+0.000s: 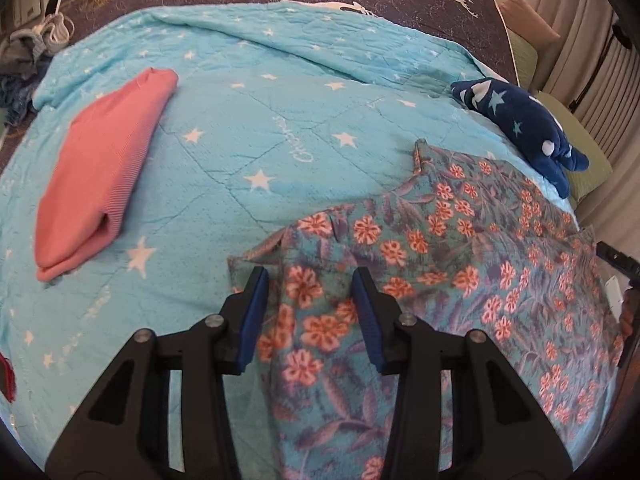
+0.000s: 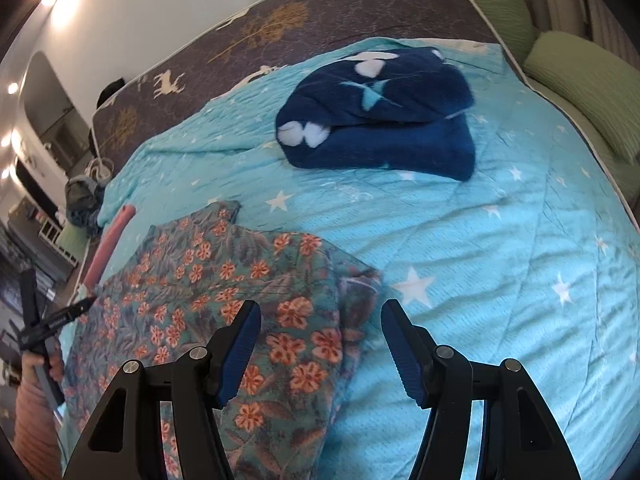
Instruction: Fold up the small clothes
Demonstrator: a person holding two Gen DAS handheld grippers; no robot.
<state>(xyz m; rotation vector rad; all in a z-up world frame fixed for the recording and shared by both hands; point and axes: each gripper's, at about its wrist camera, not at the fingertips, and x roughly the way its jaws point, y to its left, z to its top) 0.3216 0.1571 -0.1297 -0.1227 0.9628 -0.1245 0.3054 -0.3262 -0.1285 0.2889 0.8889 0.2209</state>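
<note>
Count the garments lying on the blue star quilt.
3. Folded pink garment at the left, navy star-print fleece far right, floral garment spread under both open grippers. A gray pile sits off the quilt; its count is unclear.

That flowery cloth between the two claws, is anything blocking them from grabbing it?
Nothing visible does. The left gripper and right gripper both hang open directly over the floral garment. The pink folded garment and navy fleece lie apart on the blue quilt.
</note>
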